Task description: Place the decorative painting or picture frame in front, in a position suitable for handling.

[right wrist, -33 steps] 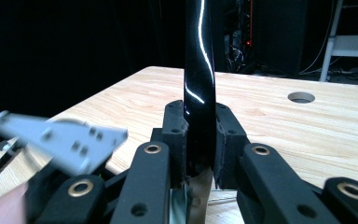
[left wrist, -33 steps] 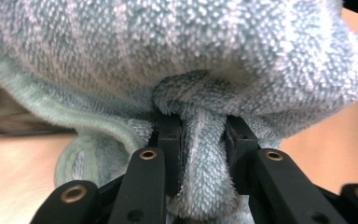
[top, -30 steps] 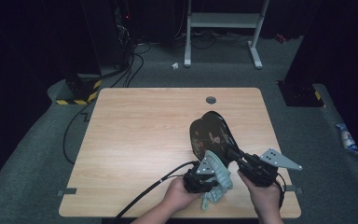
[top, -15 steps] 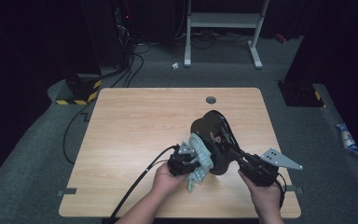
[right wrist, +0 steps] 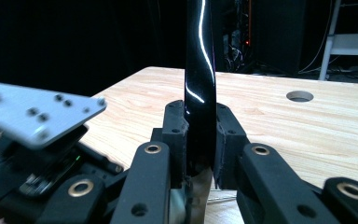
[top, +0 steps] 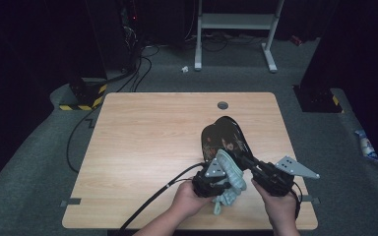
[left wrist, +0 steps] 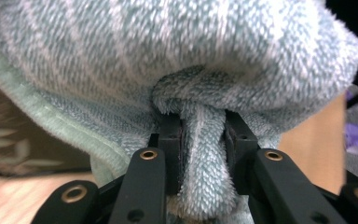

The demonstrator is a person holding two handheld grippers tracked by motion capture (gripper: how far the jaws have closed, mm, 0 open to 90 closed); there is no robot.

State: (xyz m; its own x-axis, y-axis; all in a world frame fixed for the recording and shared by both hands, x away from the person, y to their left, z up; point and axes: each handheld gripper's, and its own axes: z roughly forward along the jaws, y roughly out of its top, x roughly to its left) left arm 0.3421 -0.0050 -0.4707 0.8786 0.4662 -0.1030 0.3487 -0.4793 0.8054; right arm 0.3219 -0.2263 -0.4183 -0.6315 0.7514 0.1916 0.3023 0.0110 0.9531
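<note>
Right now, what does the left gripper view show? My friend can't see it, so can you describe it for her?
The left gripper pinches a fold of a fluffy, pale blue-green striped towel between its two black jaws. The towel bulges over the jaws. A strip of light wooden table shows at the right, and something dark and patterned, too blurred to name, at the left.

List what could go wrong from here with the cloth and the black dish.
1. The right gripper pinches the glossy black dish by its thin rim alone, so rubbing pressure may twist it out of the jaws.
2. The left gripper clamps just one fold of the fluffy striped cloth; it could slip free.
3. All this is near the table's front edge, so a dropped dish might fall off.
</note>
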